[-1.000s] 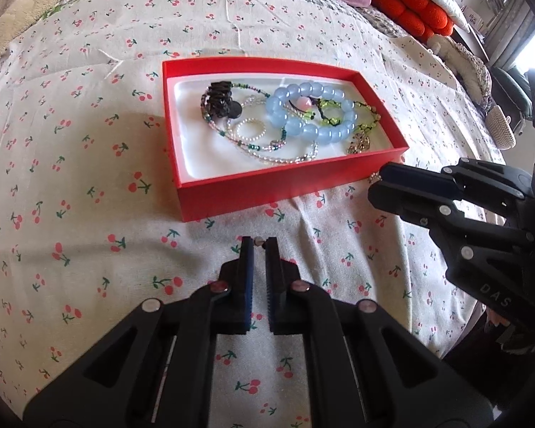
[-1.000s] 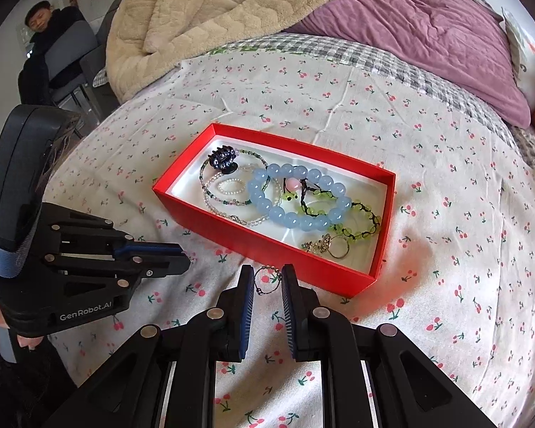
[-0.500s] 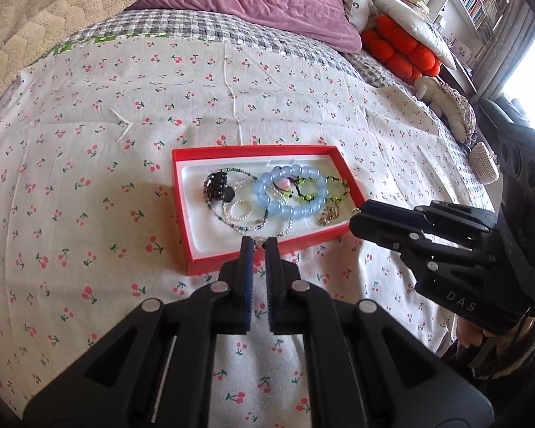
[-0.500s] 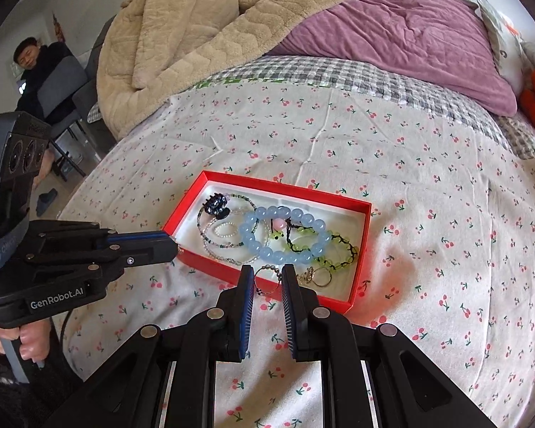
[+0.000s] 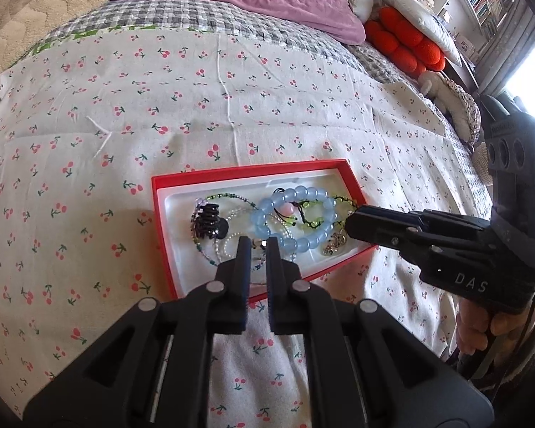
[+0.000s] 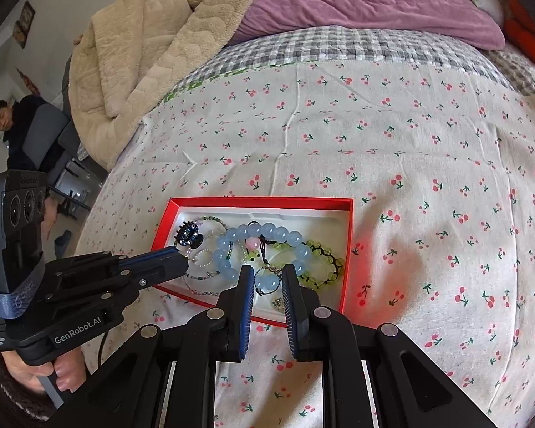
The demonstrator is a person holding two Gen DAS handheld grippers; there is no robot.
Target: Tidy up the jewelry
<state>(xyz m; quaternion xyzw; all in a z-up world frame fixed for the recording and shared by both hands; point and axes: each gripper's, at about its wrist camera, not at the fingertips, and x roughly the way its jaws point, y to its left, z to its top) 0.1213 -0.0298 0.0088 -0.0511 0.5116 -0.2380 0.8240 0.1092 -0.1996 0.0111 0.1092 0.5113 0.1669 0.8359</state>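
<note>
Right tool (image 6: 265, 278) has opened a little and pulled back from the box (image 6: 346, 249); nothing is held, jaws narrow. Left tool (image 5: 255, 249), nearly shut and empty, has withdrawn too. Jewelry, blue bracelet (image 6: 264, 232) included, lies boxed just ahead; sorting looks finished.

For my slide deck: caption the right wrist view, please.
Right tongs, slightly parted, poised over red jewelry box of bracelets on cherry-print bedsheet.

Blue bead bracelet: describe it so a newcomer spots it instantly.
On the cherry-print bedspread sits a shallow red box lined white. In its middle lies the blue bead bracelet, a ring of big translucent pale-blue beads, far chunkier than the thin strands and green-beaded cord around it.
</note>
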